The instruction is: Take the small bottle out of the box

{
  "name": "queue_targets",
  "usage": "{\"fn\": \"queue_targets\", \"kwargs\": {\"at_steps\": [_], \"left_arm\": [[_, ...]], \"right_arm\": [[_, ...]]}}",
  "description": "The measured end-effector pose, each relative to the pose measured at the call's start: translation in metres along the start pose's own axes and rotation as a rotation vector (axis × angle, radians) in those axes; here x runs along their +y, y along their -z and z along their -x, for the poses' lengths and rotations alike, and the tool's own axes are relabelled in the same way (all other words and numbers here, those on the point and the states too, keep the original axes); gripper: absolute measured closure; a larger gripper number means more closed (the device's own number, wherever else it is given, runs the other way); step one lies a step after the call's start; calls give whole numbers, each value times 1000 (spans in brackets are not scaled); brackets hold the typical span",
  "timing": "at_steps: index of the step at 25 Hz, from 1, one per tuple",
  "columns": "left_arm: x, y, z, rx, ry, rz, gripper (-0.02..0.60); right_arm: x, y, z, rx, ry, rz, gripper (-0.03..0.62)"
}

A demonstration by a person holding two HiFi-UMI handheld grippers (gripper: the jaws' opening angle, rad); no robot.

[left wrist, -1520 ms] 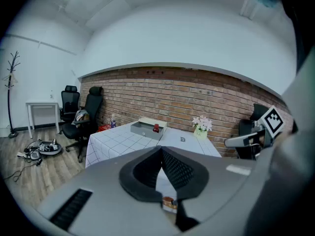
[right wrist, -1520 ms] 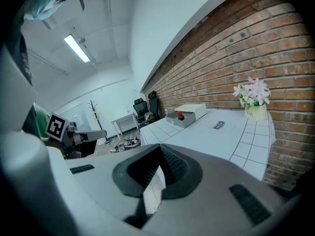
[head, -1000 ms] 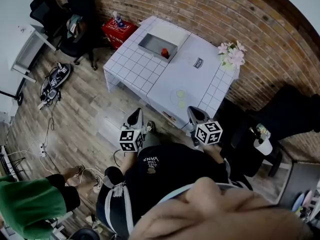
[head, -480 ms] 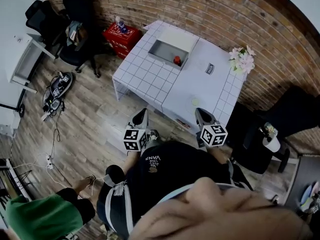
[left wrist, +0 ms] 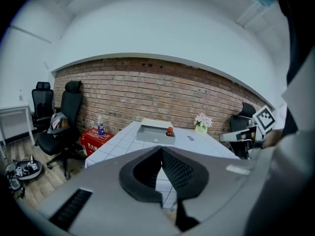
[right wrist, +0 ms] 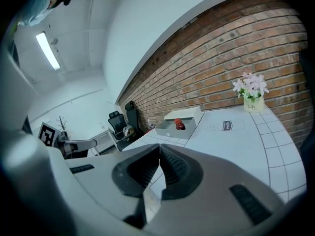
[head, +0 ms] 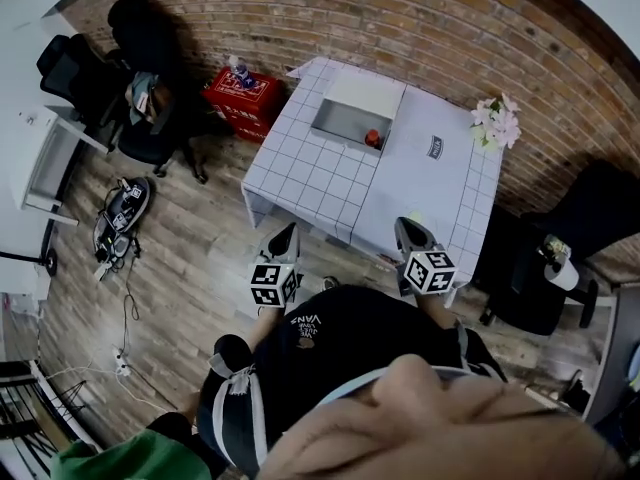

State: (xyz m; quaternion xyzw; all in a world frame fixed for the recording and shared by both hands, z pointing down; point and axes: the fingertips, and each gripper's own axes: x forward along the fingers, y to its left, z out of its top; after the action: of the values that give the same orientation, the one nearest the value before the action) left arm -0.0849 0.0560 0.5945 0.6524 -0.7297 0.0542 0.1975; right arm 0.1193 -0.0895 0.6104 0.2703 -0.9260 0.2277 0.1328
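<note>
Currently two claws, left gripper (head: 284,232) and right gripper (head: 411,230), both clenched tight with nothing between the jaws, near the front edge of one table (head: 420,183). One small bottle (head: 372,139), red, inside one box (head: 322,120) toward the table's far side, well apart from both. One flower pot (head: 497,123) by the brick wall.

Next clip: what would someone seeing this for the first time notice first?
A white grid-clothed table stands by the brick wall, an open grey box at its far side with a small red bottle inside. Pink flowers sit at its far right corner. Nearer, the left tongs and right tongs are shut and empty, at the table's near side.
</note>
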Motion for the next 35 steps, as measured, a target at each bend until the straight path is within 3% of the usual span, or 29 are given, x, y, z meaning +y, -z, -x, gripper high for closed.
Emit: {"fn": "queue_targets", "kwargs": {"at_steps": [7,14,35], "left_arm": [[38,-8,-12,9,48,-29,571],[48,-15,-36,9,63,-23,571],[-6,-60,-152,1,138,-46,571]], "right_arm": [[12,0,-23,-23,59,-26,591],[11,-3,-38,-11,66,-31,591],[-67,-53,-74,16,21,-14,591]]}}
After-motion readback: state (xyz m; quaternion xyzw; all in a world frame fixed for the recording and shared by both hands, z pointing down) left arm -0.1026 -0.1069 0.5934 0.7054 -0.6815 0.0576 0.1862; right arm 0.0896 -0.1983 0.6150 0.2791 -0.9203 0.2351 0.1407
